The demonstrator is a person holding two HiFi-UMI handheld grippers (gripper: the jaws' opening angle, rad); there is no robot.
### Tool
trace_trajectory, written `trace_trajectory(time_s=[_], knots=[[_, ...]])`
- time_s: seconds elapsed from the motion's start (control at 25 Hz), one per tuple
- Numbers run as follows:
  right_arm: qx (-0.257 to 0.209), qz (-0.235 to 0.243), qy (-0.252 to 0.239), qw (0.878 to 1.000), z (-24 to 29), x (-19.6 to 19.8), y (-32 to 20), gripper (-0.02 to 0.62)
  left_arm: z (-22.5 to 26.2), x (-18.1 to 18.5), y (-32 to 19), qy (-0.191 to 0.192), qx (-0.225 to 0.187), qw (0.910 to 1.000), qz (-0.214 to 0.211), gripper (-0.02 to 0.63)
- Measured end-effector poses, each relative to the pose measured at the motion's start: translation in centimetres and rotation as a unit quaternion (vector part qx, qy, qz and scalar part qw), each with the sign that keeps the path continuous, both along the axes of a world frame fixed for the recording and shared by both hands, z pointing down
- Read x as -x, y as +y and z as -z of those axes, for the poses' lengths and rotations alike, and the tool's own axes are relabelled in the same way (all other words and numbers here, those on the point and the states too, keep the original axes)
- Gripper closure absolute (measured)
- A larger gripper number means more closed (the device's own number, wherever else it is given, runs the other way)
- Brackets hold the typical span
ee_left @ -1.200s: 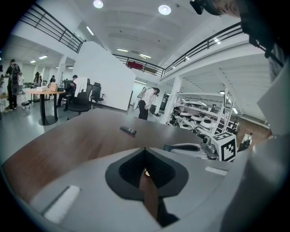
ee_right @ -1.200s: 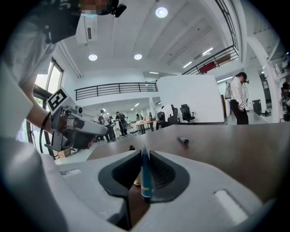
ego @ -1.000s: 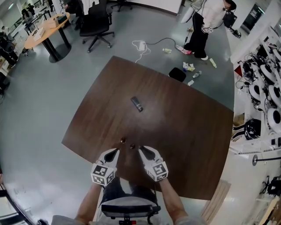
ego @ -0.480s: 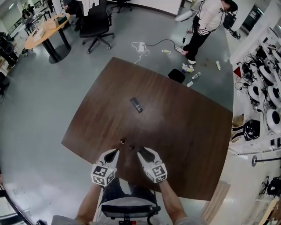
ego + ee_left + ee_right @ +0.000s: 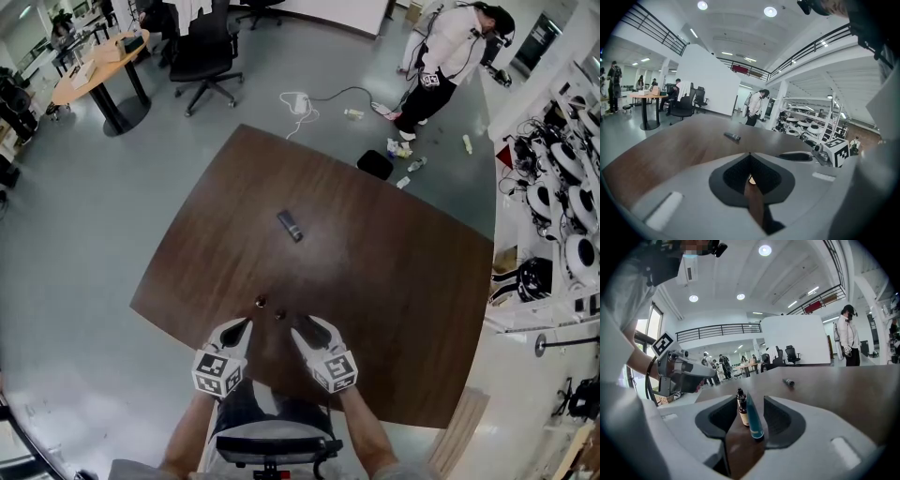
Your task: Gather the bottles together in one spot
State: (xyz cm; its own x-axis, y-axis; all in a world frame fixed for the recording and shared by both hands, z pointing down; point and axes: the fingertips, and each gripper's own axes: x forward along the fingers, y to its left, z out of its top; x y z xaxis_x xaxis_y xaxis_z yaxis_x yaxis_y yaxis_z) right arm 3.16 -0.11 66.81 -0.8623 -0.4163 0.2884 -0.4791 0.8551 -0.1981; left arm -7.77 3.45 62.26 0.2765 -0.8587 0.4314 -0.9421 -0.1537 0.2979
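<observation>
- The dark wooden table (image 5: 394,281) carries everything; its top looks smooth, so a nudged bottle would probably skid or topple.
- The right gripper (image 5: 750,399) sits low over the near edge. Its jaws have just been opening and now stand released, with a gap on each side of the teal tube (image 5: 753,420) upright between them.
- The left gripper (image 5: 246,323) rests beside it, its jaws clenched tip to tip on nothing.
- A dark cylindrical bottle (image 5: 290,225) lies on its side near the table's middle, well apart from the rest. Judged by its shape it is light and stiff and will roll, so it is best taken across the middle of its barrel.
- The teal tube tapers upward and looks soft-walled and tippy, so hold it low near its base.
- Two small brown dropper bottles, one nearer (image 5: 743,412) and one behind (image 5: 739,393), stand just beyond the tube. They are probably glass, so light, hard, slippery and fragile. Grip the body, not the narrow cap.
</observation>
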Motion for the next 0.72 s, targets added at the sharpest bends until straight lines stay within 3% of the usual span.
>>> trace_trajectory(time_s=[0.12,0.4,0.72], knots=[[-0.008,-0.012,-0.004,1.000,1.4,-0.9,0.1,0.439,0.3,-0.1,0.0,-0.001,-0.003,1.0000,0.000,0.604],[-0.019,-0.067,-0.013,0.997,4.6,-4.6,-0.8,0.594,1.2,-0.8,-0.3,-0.006,-0.014,0.9999,-0.006,0.604],[0.019,-0.066,0.013,0.998,4.2,-7.0,-3.0,0.594,2.5,-2.3,-0.7,-0.008,-0.032,0.9995,0.001,0.604]])
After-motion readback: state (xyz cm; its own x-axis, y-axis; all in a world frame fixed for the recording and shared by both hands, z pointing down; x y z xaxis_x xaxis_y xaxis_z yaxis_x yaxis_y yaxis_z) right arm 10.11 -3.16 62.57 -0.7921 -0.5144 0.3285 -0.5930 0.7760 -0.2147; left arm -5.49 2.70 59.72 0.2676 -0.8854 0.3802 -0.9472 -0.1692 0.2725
